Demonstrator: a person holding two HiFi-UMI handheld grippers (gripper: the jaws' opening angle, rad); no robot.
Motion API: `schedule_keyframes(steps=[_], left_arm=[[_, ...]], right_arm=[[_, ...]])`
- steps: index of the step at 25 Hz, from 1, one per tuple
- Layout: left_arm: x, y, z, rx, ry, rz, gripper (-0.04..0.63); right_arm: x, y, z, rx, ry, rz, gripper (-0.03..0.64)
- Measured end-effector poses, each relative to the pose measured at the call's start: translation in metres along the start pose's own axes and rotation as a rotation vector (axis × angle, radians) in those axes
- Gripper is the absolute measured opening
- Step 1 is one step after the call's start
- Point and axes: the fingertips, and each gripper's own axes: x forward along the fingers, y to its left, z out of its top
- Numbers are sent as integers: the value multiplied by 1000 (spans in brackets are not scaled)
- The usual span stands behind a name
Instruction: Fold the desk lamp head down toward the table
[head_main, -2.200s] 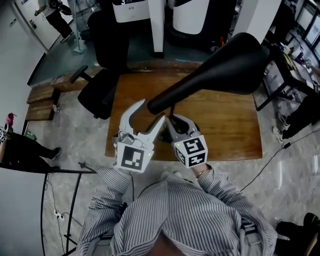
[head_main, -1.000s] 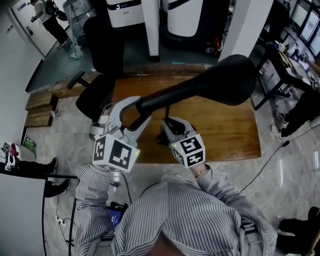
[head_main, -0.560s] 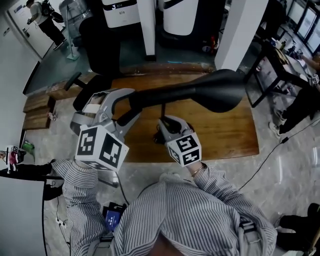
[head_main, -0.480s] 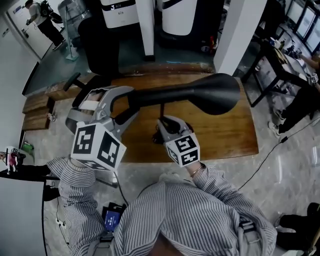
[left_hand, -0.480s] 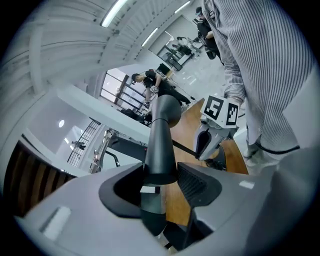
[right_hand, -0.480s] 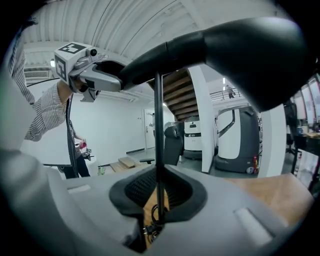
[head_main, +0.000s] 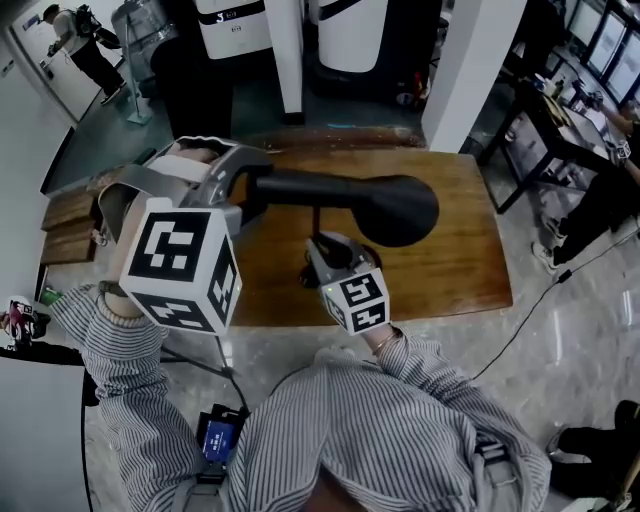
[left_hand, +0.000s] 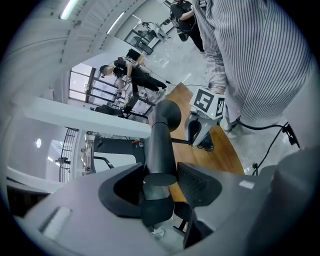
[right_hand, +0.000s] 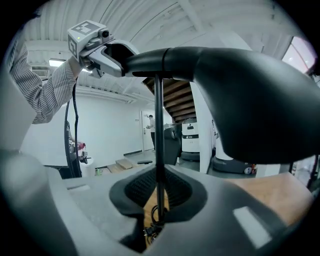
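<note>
The black desk lamp's cone-shaped head (head_main: 395, 207) lies about level above the wooden table (head_main: 455, 275), its narrow neck pointing left. My left gripper (head_main: 245, 190) is raised at the left, shut on that neck. In the left gripper view the tube (left_hand: 161, 150) runs between the jaws of the left gripper (left_hand: 159, 181), both pads against it. My right gripper (head_main: 322, 245) sits below the head, shut on the thin upright pole (head_main: 315, 222). In the right gripper view the pole (right_hand: 158, 130) stands between the right gripper's (right_hand: 159, 192) jaws, with the head (right_hand: 250, 110) overhead. The lamp's base is mostly hidden.
A black office chair (head_main: 195, 85) stands beyond the table's far left corner. White pillars (head_main: 285, 45) and machines rise behind the table. A dark side table (head_main: 545, 130) is at the right. A cable (head_main: 520, 335) trails across the floor. A person (head_main: 80, 35) stands far off.
My left gripper has risen and rolled, lifting the neck end. The lamp head has swung down from a tilted-up pose to about level. The right gripper has stayed on the pole.
</note>
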Motion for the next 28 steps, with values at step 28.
schedule_keyframes(steps=[28], left_arm=[[-20, 5, -14, -620, -352, 533, 223]], right_arm=[[-33, -2, -5, 183, -94, 89, 54]])
